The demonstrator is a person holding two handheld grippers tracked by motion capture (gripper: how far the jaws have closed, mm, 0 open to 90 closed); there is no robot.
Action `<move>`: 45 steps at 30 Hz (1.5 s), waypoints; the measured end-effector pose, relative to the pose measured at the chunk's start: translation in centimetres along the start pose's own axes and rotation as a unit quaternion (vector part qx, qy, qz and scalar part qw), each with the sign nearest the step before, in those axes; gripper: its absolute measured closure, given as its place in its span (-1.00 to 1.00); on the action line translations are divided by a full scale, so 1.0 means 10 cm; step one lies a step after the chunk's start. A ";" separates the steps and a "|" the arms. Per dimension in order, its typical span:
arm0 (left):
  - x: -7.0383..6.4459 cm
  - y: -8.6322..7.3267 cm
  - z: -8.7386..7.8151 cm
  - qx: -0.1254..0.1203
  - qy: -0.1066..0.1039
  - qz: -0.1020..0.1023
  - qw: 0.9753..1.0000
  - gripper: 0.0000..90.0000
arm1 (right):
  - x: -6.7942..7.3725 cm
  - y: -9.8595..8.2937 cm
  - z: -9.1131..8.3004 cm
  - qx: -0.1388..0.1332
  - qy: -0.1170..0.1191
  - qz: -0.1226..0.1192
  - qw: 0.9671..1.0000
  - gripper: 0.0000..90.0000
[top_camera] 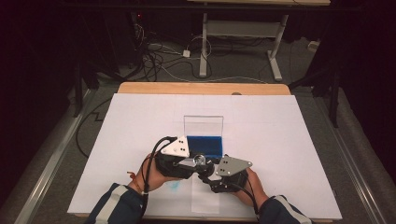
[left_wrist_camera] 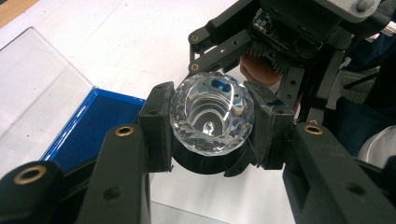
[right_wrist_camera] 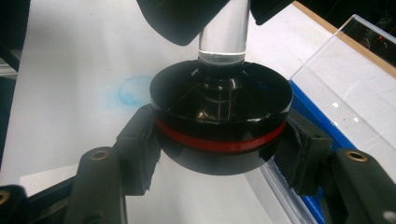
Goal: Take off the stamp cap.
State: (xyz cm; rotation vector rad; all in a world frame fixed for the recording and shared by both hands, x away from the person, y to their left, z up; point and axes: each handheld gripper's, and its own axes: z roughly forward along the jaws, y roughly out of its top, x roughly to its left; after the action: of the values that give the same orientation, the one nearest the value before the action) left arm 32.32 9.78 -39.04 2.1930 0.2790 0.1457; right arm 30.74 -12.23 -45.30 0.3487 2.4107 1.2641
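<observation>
A stamp with a faceted clear knob (left_wrist_camera: 212,116), a clear stem (right_wrist_camera: 223,32) and a round black base with a red band (right_wrist_camera: 219,128) is held between both grippers, just in front of the ink pad. My left gripper (left_wrist_camera: 212,133) is shut on the knob. The black base sits between the pads of my right gripper (right_wrist_camera: 219,154), which is shut on it. In the high view the stamp (top_camera: 200,160) glints between the left gripper (top_camera: 192,163) and the right gripper (top_camera: 209,176). A blue ink pad (top_camera: 204,145) lies in a case with its clear lid (top_camera: 203,125) standing open.
White paper (top_camera: 280,140) covers the wooden table (top_camera: 201,87). A faint blue ink ring (right_wrist_camera: 133,91) marks the paper near the stamp. The ink pad's blue edge (right_wrist_camera: 313,116) and clear lid (right_wrist_camera: 355,70) lie close to the right gripper. Cables and a table frame stand beyond.
</observation>
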 end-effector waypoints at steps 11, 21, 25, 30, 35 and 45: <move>-0.04 0.00 -0.03 -0.004 0.038 0.012 0.999 0.21 | -0.02 -0.01 0.01 0.024 -0.001 0.022 0.999 -0.13; 0.02 -0.04 -0.14 -0.010 0.037 0.004 0.999 0.21 | -0.08 -0.06 -0.01 0.033 -0.004 0.031 0.999 -0.13; 0.04 -0.07 -0.17 -0.007 0.044 0.004 0.999 0.21 | -0.10 -0.06 -0.04 0.033 -0.009 0.028 0.999 -0.13; 0.06 -0.09 -0.20 -0.008 0.049 -0.001 0.999 0.21 | -0.11 -0.06 -0.09 0.033 -0.014 0.025 0.999 -0.14; 0.08 -0.11 -0.21 -0.006 0.053 -0.002 0.999 0.21 | -0.13 -0.06 -0.13 0.031 -0.016 0.026 0.999 -0.13; 0.09 -0.14 -0.25 -0.004 0.059 -0.004 0.998 0.21 | -0.13 -0.07 -0.18 0.032 -0.015 0.020 0.999 -0.14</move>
State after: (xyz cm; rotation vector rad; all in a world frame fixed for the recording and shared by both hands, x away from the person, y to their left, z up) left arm 32.53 12.73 -38.69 2.1782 0.3525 0.2713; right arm 31.01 -14.47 -44.63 0.4342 2.4335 1.1926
